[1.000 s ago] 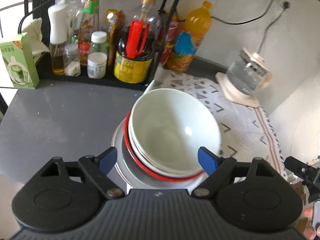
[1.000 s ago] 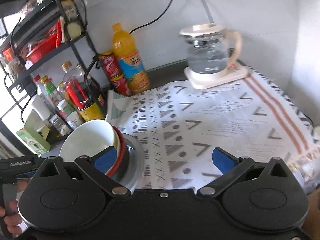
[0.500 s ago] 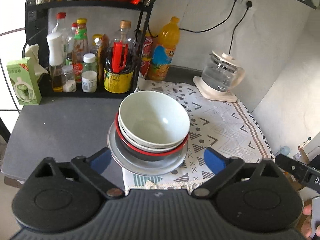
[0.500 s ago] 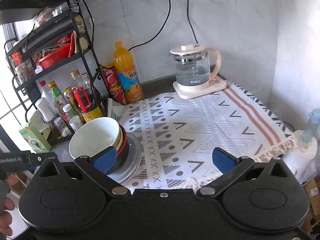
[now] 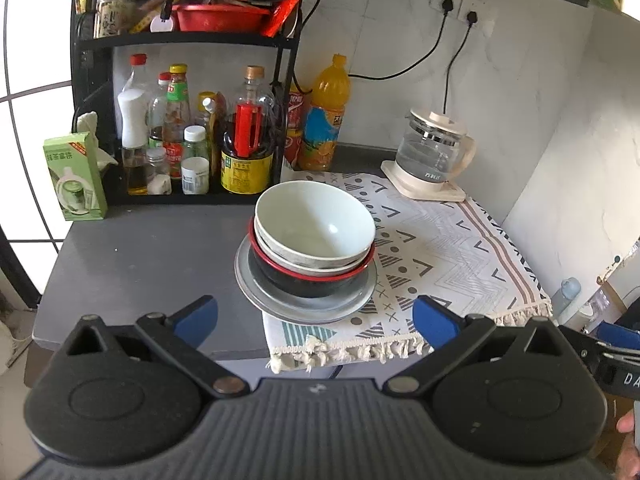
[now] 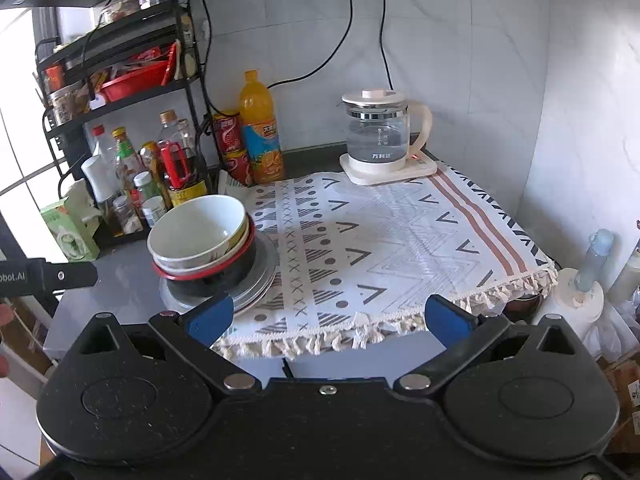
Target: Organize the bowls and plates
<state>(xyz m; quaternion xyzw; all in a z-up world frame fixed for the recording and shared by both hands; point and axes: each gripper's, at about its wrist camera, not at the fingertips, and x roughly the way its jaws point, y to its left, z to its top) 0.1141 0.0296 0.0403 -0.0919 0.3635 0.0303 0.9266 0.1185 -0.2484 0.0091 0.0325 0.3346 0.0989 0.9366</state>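
Observation:
A stack stands at the left edge of the patterned cloth [image 5: 440, 248]: a white bowl [image 5: 316, 224] on top, another pale bowl under it, a black bowl with a red rim [image 5: 308, 280], and grey plates [image 5: 256, 292] at the bottom. The stack also shows in the right wrist view, with the white bowl [image 6: 196, 232] on top. My left gripper [image 5: 314, 318] is open and empty, held back in front of the stack. My right gripper [image 6: 326, 316] is open and empty, off the counter's front edge to the right of the stack.
A black rack [image 5: 184, 40] with sauce bottles stands at the back left, a green carton [image 5: 74, 176] beside it. An orange drink bottle [image 5: 326, 120] and a glass kettle [image 5: 432, 152] stand at the back. A grey counter [image 5: 140, 248] lies left of the cloth.
Both grippers have pulled back and up from the stack, which now looks smaller and farther. The stack has stayed in place. Both grippers stay open.

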